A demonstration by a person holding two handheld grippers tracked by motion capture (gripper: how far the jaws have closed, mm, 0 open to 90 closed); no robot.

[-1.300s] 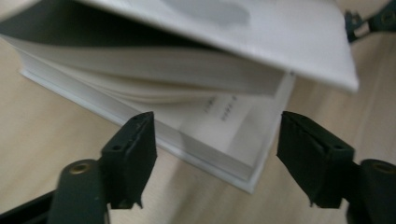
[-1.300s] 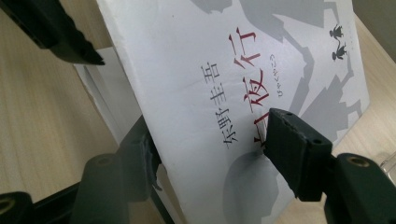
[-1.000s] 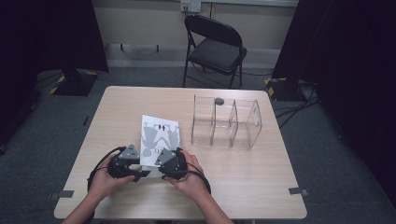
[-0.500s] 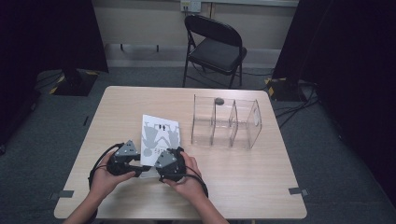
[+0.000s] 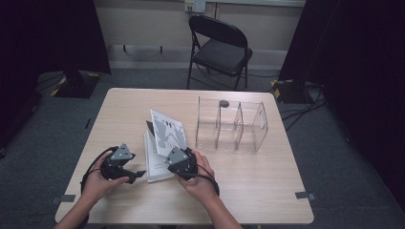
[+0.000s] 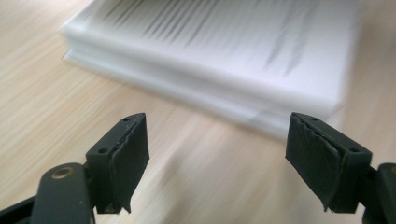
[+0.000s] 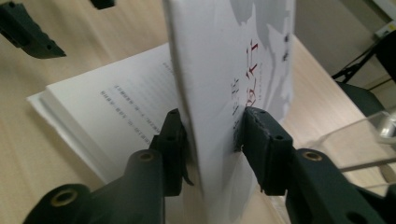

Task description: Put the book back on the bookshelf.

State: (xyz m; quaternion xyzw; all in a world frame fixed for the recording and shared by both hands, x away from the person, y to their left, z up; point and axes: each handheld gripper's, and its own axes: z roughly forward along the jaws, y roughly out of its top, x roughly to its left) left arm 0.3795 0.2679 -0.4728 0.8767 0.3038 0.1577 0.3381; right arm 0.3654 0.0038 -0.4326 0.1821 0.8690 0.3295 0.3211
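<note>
A white paperback book (image 5: 154, 164) lies on the wooden table (image 5: 267, 191). Its front cover (image 5: 168, 132), white with grey and red print, stands lifted off the pages. My right gripper (image 5: 173, 156) is shut on the cover's lower edge; in the right gripper view (image 7: 212, 133) the jaws have just been closing and both pads press the cover (image 7: 233, 56), above an open text page (image 7: 116, 102). My left gripper (image 5: 137, 173) rests left of the book. Its jaws have just been opening and stand wide apart (image 6: 217, 135), empty, facing the book's page block (image 6: 224, 56).
A clear acrylic organizer (image 5: 231, 125) with upright dividers stands right of the book; a small dark object (image 5: 223, 102) sits at its back. A black folding chair (image 5: 219, 45) stands beyond the table's far edge. My left gripper's jaw (image 7: 28, 32) appears in the right gripper view.
The book's cover, flat before, now stands raised in my right gripper. My left gripper has drawn away to the left of the book and opened.
</note>
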